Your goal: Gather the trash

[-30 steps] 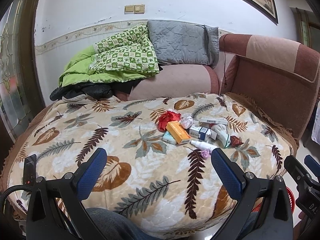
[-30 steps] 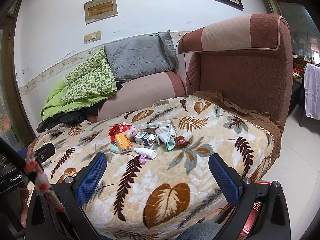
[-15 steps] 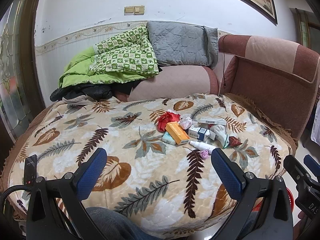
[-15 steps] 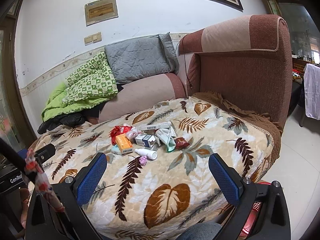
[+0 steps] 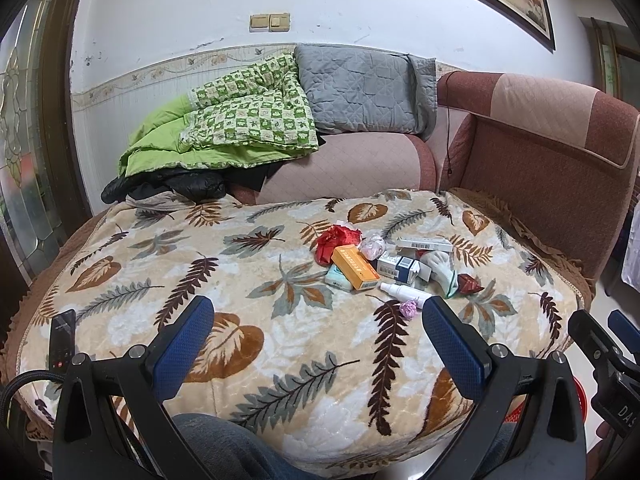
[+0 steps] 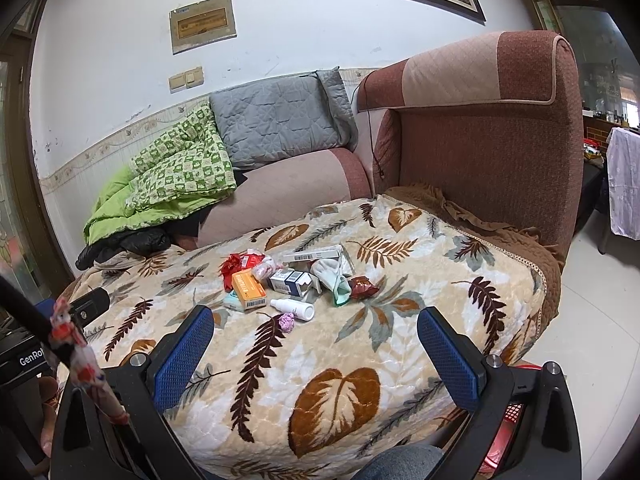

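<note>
A cluster of trash lies on the leaf-patterned blanket (image 5: 248,344) covering the sofa seat: an orange box (image 5: 355,267) (image 6: 249,290), a red crumpled wrapper (image 5: 335,240) (image 6: 236,264), a blue-white box (image 5: 398,267) (image 6: 289,282), a white bottle (image 5: 402,291) (image 6: 293,309), a small purple wad (image 5: 409,309) (image 6: 286,322), a long white box (image 5: 424,245) and a dark red wrapper (image 6: 362,286). My left gripper (image 5: 318,344) is open, held short of the pile with nothing between its fingers. My right gripper (image 6: 316,350) is also open and empty, near the blanket's front.
A black phone (image 5: 61,338) lies at the blanket's left front. A green quilt (image 5: 224,128) and grey cushion (image 5: 360,92) sit on the sofa back. The armrest (image 6: 488,152) rises at the right. A red basket (image 6: 508,424) stands on the floor under the right gripper.
Both views have drifted very slightly; the right view has eased back a little from the pile. Nothing on the blanket has moved and both grippers stay open.
</note>
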`<move>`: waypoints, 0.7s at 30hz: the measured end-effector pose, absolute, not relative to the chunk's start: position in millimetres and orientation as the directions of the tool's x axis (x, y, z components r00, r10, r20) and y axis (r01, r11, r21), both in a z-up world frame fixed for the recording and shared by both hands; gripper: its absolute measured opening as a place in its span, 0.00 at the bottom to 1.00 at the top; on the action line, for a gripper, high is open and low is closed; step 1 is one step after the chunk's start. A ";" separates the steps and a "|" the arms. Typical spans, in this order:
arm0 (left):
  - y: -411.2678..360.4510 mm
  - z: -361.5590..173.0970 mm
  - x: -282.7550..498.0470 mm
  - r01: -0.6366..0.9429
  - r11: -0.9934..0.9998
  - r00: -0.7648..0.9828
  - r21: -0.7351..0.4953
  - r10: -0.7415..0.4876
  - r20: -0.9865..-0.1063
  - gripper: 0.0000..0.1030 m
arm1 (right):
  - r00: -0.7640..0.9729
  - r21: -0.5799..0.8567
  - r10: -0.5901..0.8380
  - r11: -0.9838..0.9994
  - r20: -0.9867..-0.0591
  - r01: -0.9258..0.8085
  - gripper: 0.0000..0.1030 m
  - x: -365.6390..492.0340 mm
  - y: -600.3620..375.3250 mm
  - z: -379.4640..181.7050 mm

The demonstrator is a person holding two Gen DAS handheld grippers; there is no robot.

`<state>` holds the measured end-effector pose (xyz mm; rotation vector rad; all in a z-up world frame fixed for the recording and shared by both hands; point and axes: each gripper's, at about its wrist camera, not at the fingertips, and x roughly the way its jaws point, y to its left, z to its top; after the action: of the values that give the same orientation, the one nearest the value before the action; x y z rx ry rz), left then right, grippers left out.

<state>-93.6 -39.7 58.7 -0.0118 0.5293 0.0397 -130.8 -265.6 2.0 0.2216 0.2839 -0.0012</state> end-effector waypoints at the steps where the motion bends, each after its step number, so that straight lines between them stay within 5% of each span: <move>1: -39.6 58.6 -93.8 -0.041 0.999 0.862 -0.002 0.035 -0.505 1.00 | 0.960 0.216 0.030 0.976 -0.278 0.032 1.00 -130.8 -265.6 2.1; 21: -28.7 54.7 -70.1 -0.059 0.997 0.827 -0.053 0.019 -0.562 1.00 | 0.967 0.258 0.048 0.966 -0.249 0.018 1.00 -127.9 -268.3 10.2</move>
<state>-70.1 -28.7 54.7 -0.0686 0.5957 0.0411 -127.9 -268.3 10.2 0.2621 0.2565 0.0153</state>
